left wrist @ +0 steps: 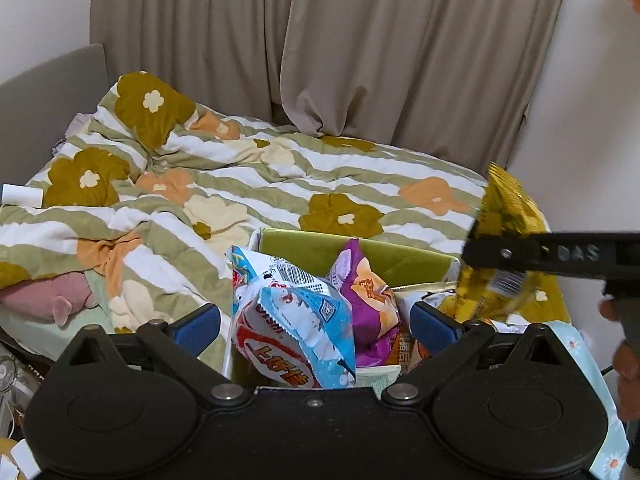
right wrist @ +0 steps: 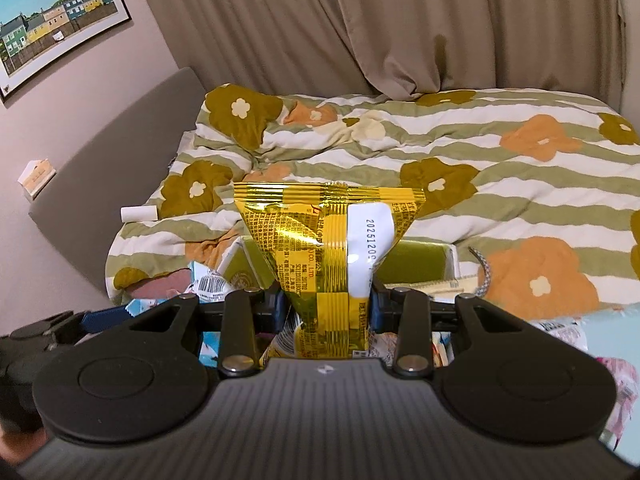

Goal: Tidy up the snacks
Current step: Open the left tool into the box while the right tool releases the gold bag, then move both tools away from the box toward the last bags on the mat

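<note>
A green-lined box (left wrist: pixel 352 250) sits on the bed and holds snack bags: a blue and white bag (left wrist: pixel 296 320) and a purple bag (left wrist: pixel 370 296) stand in it. My left gripper (left wrist: pixel 316 326) is open, its blue pads on either side of the blue and white bag without squeezing it. My right gripper (right wrist: pixel 326 306) is shut on a gold foil snack bag (right wrist: pixel 328 240) and holds it upright above the box (right wrist: pixel 420 258). The right gripper (left wrist: pixel 472 258) and its gold bag (left wrist: pixel 500 216) also show at the right of the left wrist view.
A rumpled floral striped quilt (left wrist: pixel 240 176) covers the bed. A white cylinder (right wrist: pixel 138 213) lies near the grey headboard (right wrist: pixel 132 136). Beige curtains (left wrist: pixel 320 40) hang behind. More snack packets (right wrist: pixel 560 328) lie at the right front. A pink plush toy (left wrist: pixel 48 296) lies at the left.
</note>
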Demonstrator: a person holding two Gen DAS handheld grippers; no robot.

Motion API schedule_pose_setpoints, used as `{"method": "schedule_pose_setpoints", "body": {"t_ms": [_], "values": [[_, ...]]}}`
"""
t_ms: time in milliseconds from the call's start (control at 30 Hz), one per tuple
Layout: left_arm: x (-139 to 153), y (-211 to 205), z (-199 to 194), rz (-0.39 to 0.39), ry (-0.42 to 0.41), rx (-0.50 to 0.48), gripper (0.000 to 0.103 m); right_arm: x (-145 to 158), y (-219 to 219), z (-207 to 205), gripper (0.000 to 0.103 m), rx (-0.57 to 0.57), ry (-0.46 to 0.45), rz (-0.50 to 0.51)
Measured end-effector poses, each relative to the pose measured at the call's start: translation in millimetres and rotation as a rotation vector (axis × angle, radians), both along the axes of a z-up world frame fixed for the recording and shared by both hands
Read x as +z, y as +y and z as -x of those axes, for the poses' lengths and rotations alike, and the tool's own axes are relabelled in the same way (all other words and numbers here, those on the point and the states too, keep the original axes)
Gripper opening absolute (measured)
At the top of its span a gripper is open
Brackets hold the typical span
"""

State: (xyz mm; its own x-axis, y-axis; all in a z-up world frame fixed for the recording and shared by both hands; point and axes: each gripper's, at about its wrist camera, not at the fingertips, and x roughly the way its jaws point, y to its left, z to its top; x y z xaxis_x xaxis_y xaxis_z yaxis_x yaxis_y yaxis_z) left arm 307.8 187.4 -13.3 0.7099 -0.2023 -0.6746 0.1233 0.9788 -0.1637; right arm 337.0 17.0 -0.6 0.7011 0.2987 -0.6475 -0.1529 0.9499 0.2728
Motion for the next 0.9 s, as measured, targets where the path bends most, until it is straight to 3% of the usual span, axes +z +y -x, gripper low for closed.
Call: {"method": "schedule_pose_setpoints", "body": {"t_ms": [133,167,200,267,533,900], "values": [[-3.3,2.1,0.5,-0.002,0.005,0.023,0.102,-6.3,4.7,-12.9,0.057,0.014,0.023,-0.004],[-4.3,2.8,0.8,-0.003,0.008,0.027,0.102,-9.3,5.4,-16.1,0.064,0.018,0.030,-0.013],[-5.7,3.5,1.1,-0.006,0.012,0.032,0.102,-12.0,5.1,-18.7,0.083,0.014,0.035,-0.026],[-8.1,4.9,2.3,-0.010,0.020,0.040,0.102,-15.8,3.7,-20.9,0.103,-0.006,0.040,-0.051],[-13.8,5.7,8.7,-0.003,0.037,0.048,0.102,-20.9,0.1,-11.8,0.103,-0.022,0.032,-0.067],[14.5,1.7,33.2,-0.014,-0.046,0.030,0.102,9.2,-2.8,24.5,0.103,-0.050,-0.038,-0.027]]}}
